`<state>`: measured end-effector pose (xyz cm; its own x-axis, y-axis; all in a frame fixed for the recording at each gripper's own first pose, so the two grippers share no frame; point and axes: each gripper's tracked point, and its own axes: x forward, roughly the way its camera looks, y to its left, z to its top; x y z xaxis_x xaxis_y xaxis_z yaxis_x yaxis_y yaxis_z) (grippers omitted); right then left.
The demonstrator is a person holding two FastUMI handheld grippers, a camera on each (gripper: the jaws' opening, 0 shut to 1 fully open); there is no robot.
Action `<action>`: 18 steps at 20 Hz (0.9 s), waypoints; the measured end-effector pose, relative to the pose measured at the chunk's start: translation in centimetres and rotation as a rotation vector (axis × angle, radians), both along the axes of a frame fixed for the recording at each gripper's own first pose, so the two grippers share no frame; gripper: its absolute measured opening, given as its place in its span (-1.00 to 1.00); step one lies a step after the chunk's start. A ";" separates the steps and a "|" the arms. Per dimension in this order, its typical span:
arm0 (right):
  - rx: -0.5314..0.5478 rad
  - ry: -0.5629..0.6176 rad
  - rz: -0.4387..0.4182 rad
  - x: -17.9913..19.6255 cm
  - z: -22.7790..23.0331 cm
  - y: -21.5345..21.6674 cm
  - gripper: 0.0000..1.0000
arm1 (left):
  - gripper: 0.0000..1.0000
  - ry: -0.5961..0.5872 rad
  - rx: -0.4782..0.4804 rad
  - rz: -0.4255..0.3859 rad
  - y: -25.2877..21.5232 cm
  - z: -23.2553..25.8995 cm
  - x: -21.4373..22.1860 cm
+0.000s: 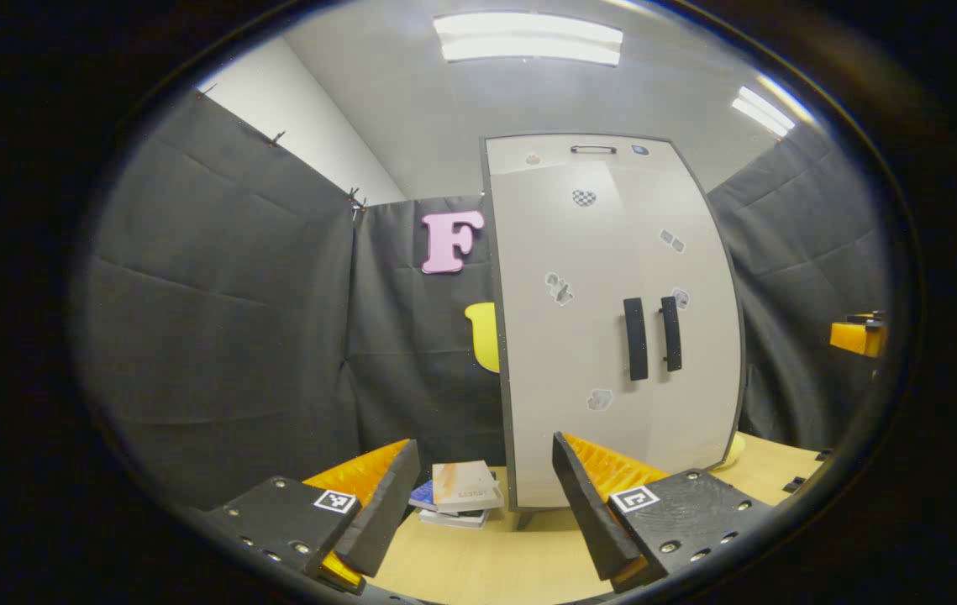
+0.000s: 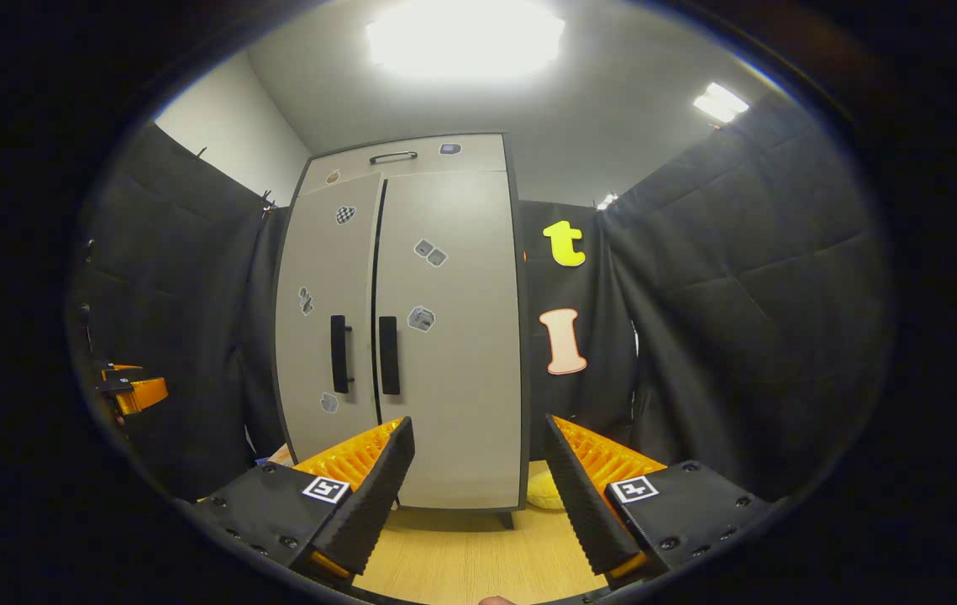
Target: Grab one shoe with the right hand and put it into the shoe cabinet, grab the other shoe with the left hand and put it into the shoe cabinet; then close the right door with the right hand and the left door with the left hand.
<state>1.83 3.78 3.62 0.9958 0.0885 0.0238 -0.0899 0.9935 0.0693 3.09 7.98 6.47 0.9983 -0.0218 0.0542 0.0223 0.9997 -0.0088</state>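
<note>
Right gripper view shows the shoe cabinet (image 2: 398, 328) on the tabletop (image 2: 470, 555) with both doors shut and no shoe outside, so the job looks finished; both grippers' fingers (image 2: 377, 491) gape wide, empty.

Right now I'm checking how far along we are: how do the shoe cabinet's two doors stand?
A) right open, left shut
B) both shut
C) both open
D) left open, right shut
B: both doors of the shoe cabinet lie flush, with the two black handles side by side at the middle seam.
</note>
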 end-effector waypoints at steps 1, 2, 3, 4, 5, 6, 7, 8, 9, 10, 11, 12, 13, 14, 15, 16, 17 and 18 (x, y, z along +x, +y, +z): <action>0.002 0.000 -0.001 0.0 0.0 0.0 0.93 | 0.85 -0.002 0.001 0.002 0.0 0.0 -0.1; 0.005 -0.003 -0.001 0.0 0.1 0.0 0.93 | 0.85 -0.003 0.004 0.004 0.0 0.1 -0.1; 0.007 -0.004 -0.003 0.1 0.2 -0.1 0.93 | 0.85 -0.003 0.005 0.004 0.0 0.1 -0.1; 0.007 -0.004 -0.006 0.1 0.1 -0.2 0.94 | 0.85 -0.004 0.006 0.003 0.0 0.0 0.0; 0.007 -0.004 -0.008 0.1 0.1 -0.2 0.94 | 0.85 -0.006 0.005 0.001 0.0 0.1 -0.1; 0.009 -0.005 -0.011 0.2 0.2 -0.2 0.94 | 0.85 -0.002 0.006 0.000 0.0 0.1 -0.1; 0.010 -0.006 -0.014 0.3 0.3 -0.3 0.93 | 0.85 0.001 0.009 0.003 0.1 -0.1 0.0; 0.010 -0.006 -0.016 0.4 0.2 -0.3 0.93 | 0.85 0.004 0.011 0.003 0.1 -0.2 0.2; 0.010 -0.007 -0.021 0.5 0.3 -0.4 0.93 | 0.85 0.008 0.010 0.006 0.1 -0.4 0.3; 0.011 -0.007 -0.023 0.6 0.3 -0.5 0.93 | 0.96 0.012 0.007 0.007 0.2 -0.5 0.4; 0.012 -0.009 -0.025 0.7 0.3 -0.5 0.93 | 0.96 0.016 0.004 0.009 0.2 -0.7 0.6; 0.012 -0.009 -0.027 0.7 0.3 -0.6 0.93 | 0.96 0.020 0.002 0.011 0.3 -0.8 0.8; 0.011 -0.007 -0.028 0.8 0.3 -0.6 0.93 | 0.96 0.020 0.000 0.014 0.3 -0.9 1.1; 0.011 -0.005 -0.029 0.8 0.2 -0.6 0.93 | 0.96 0.020 0.001 0.016 0.3 -0.8 1.3; 0.010 -0.005 -0.028 0.8 0.2 -0.7 0.93 | 0.96 0.018 0.002 0.019 0.3 -0.8 1.4; 0.008 -0.005 -0.029 0.9 0.2 -0.7 0.94 | 0.96 0.018 0.004 0.019 0.2 -0.7 1.5; 0.007 -0.005 -0.031 1.0 0.2 -0.8 0.93 | 0.96 0.018 0.006 0.022 0.2 -0.7 1.3; 0.008 -0.005 -0.031 1.0 0.2 -0.9 0.93 | 0.96 0.016 0.008 0.023 0.2 -0.7 1.3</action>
